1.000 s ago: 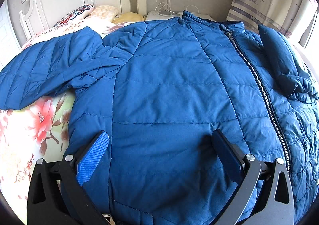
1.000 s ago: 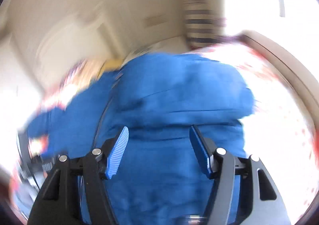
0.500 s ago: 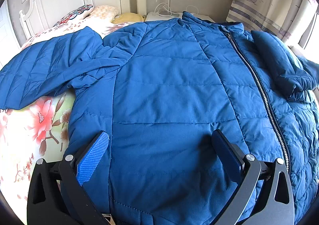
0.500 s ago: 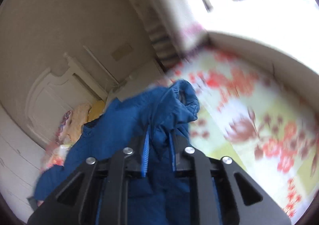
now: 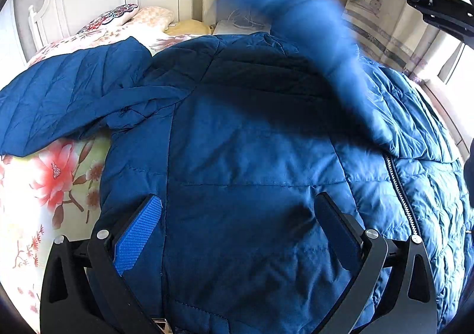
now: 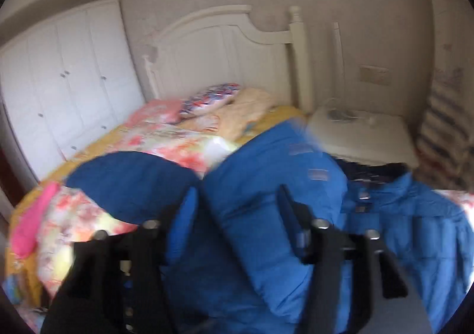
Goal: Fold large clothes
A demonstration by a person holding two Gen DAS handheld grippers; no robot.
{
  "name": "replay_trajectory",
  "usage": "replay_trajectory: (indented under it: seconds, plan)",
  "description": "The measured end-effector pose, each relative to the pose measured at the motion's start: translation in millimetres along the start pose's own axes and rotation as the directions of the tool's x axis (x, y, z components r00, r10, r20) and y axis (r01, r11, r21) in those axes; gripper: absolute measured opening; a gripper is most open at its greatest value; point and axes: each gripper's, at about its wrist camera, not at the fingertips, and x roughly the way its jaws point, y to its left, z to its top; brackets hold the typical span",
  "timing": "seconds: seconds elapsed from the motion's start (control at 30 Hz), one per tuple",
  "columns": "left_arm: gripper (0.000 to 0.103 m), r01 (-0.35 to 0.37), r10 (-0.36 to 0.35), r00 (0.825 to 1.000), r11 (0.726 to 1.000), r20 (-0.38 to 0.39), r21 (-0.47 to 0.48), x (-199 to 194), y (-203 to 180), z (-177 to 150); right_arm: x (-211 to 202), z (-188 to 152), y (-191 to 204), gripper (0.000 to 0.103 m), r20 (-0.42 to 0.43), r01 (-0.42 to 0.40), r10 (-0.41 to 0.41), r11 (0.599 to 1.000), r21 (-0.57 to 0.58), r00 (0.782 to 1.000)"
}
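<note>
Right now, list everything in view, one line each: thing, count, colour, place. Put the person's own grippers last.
jacket: one, blue quilted, spread across the bed, zipper up its right side.
left sleeve: one, blue, lying flat out to the left on the bedspread.
right sleeve: one, blue, blurred, raised above the jacket's upper right.
bedspread: one, pale with red flowers, under the jacket.
pillows: several, patterned, peach and yellow, at the headboard.
headboard: one, white, behind the pillows.
wardrobe: one, white, left of the bed.
nightstand: one, white, right of the headboard, cables on top.
curtain: one, pale patterned, far right.
left gripper: one, black with blue pads, open over the jacket's lower front.
right gripper: one, black with blue pads, open by the right sleeve.
</note>
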Motion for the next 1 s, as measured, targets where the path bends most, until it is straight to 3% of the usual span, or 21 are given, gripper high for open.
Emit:
replay_trajectory:
  seconds: [0.13,0.27,0.33,0.43,0.47,0.5,0.53,0.6,0.67,0.77,0.83,0.9,1.0]
  plan:
    - [0.099,0.009,-0.009,1.000,1.000,0.003,-0.007,0.1,1.3,0.1,-30.1,-12.1,-41.6,0.057,0.015,0.104,-0.104,0.994,0.035,0.994]
    - [0.099,0.020,-0.020,1.000,1.000,0.007,-0.015,-0.4,3.0,-0.2,-68.2,-46.4,-98.2,0.058,-0.039,0.307,-0.305,0.946,0.102,0.952]
    - [0.099,0.022,-0.022,1.000,1.000,0.008,-0.016,-0.4,3.4,-1.1,-80.8,-71.1,-135.6,0.058,-0.112,0.431,-0.418,0.892,0.135,0.901]
    - [0.099,0.018,-0.018,1.000,1.000,0.009,-0.014,-0.7,2.7,-1.6,-82.3,-111.0,-180.2,0.058,-0.256,0.599,-0.559,0.792,0.117,0.789]
    - [0.099,0.021,-0.021,1.000,1.000,0.010,-0.015,-1.5,2.1,-1.9,-82.4,-122.6,-194.5,0.057,-0.286,0.594,-0.541,0.791,0.147,0.791]
    - [0.099,0.025,-0.024,1.000,1.000,0.010,-0.018,-2.6,3.0,-2.2,-83.0,-125.9,-203.0,0.057,-0.282,0.569,-0.510,0.800,0.193,0.813]
    - [0.099,0.026,-0.026,1.000,0.999,0.007,-0.018,-3.2,3.0,-1.6,-86.3,-124.4,-208.1,0.057,-0.270,0.562,-0.504,0.797,0.220,0.820]
    - [0.099,0.076,-0.076,0.997,0.997,-0.010,-0.026,-6.6,6.2,3.6,-85.3,-126.8,-213.9,0.058,-0.271,0.560,-0.501,0.797,0.227,0.822]
    - [0.099,0.129,-0.130,0.992,0.987,0.000,-0.096,-11.8,20.9,13.7,-86.5,-128.9,-219.6,0.059,-0.264,0.548,-0.490,0.803,0.235,0.831]
    - [0.099,0.121,-0.119,0.993,0.978,0.021,-0.172,-13.7,42.4,35.2,-92.8,-134.1,-232.3,0.059,-0.249,0.517,-0.459,0.810,0.277,0.853]
    - [0.098,0.094,-0.092,0.996,0.979,0.021,-0.179,-6.7,50.2,53.8,-92.3,-133.5,-234.1,0.059,-0.245,0.515,-0.459,0.810,0.279,0.854]
    - [0.083,0.060,-0.059,0.998,0.982,0.012,-0.178,3.0,50.3,65.6,-84.3,-131.0,-226.4,0.059,-0.247,0.521,-0.465,0.809,0.271,0.850]
    - [0.069,0.053,-0.055,0.998,0.986,-0.011,-0.161,22.3,44.9,73.9,-84.5,-128.1,-219.3,0.059,-0.244,0.519,-0.463,0.810,0.274,0.852]
